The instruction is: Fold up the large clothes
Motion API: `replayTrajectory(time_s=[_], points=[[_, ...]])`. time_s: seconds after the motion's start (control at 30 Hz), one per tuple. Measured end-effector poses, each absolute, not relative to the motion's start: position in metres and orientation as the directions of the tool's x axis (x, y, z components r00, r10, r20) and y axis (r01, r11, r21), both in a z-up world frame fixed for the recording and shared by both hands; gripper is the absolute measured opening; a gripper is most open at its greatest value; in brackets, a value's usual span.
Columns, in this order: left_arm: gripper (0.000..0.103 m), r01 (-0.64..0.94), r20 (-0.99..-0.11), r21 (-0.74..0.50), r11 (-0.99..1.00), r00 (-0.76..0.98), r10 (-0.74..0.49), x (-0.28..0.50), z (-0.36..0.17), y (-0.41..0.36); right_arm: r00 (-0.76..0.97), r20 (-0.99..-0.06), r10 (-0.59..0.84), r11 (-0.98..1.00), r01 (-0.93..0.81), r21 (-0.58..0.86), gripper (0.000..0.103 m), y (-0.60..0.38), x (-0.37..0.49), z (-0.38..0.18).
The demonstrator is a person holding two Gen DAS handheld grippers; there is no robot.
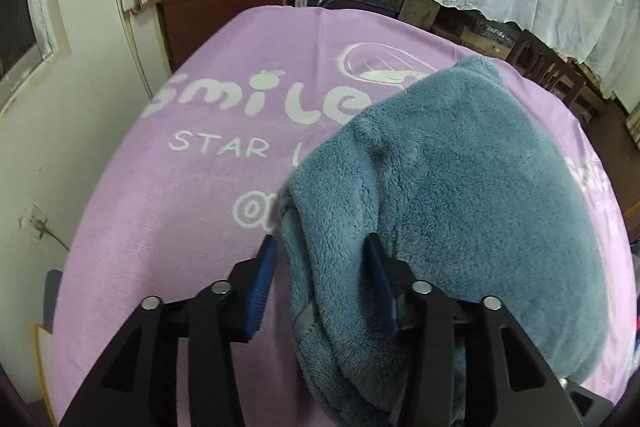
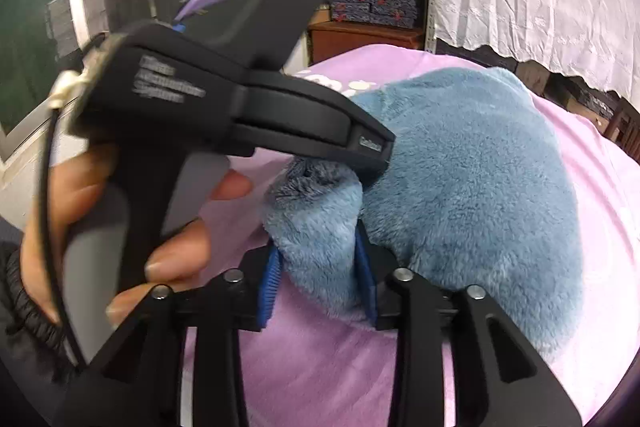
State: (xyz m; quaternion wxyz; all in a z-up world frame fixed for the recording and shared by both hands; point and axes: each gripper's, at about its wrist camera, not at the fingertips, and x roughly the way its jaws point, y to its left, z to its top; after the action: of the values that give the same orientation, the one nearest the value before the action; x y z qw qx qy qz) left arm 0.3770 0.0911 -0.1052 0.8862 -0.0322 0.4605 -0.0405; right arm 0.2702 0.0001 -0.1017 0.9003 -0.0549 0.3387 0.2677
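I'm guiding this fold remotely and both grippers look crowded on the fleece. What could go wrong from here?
1. The left gripper and right gripper meet at the same bunched edge of the blue fleece garment, so they may collide.
2. The fleece sits thick between the right fingers; it could slip or drag several layers.
3. Pulling may rumple the purple sheet underneath.

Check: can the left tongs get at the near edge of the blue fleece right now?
Probably yes. The left tongs are open with the fleece edge already between the pads, and nothing blocks them. The right tongs also straddle a fold close by.
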Motion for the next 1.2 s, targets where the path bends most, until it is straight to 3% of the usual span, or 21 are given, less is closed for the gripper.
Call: replayTrajectory(time_s=[0.17, 0.3, 0.73, 0.9, 1.2], points=[[0.054, 0.025, -0.816, -0.119, 0.993, 0.567, -0.112, 0.375, -0.104, 0.102, 0.621, -0.617, 0.483, 0.832, -0.545, 0.103, 0.045, -0.005, 0.252, -0.092], [0.052, 0.010, -0.796, -0.069, 0.998, 0.602, -0.061, 0.362, -0.091, 0.100, 0.645, -0.591, 0.485, 0.838, -0.535, 0.103, 0.051, -0.024, 0.245, -0.081], [0.051, -0.013, -0.581, 0.073, 0.997, 0.812, 0.054, 0.297, -0.029, 0.074, 0.754, -0.452, 0.477, 0.877, -0.445, 0.184, 0.060, -0.100, 0.231, -0.039], [0.051, -0.011, -0.533, 0.082, 0.997, 0.845, 0.053, 0.286, -0.018, 0.066, 0.764, -0.470, 0.443, 0.896, -0.400, 0.194, 0.060, -0.110, 0.241, -0.033], [0.051, -0.010, -0.540, 0.153, 0.988, 0.837, 0.092, 0.297, -0.036, 0.054, 0.750, -0.511, 0.421, 0.907, -0.362, 0.216, 0.060, -0.113, 0.295, -0.038]])
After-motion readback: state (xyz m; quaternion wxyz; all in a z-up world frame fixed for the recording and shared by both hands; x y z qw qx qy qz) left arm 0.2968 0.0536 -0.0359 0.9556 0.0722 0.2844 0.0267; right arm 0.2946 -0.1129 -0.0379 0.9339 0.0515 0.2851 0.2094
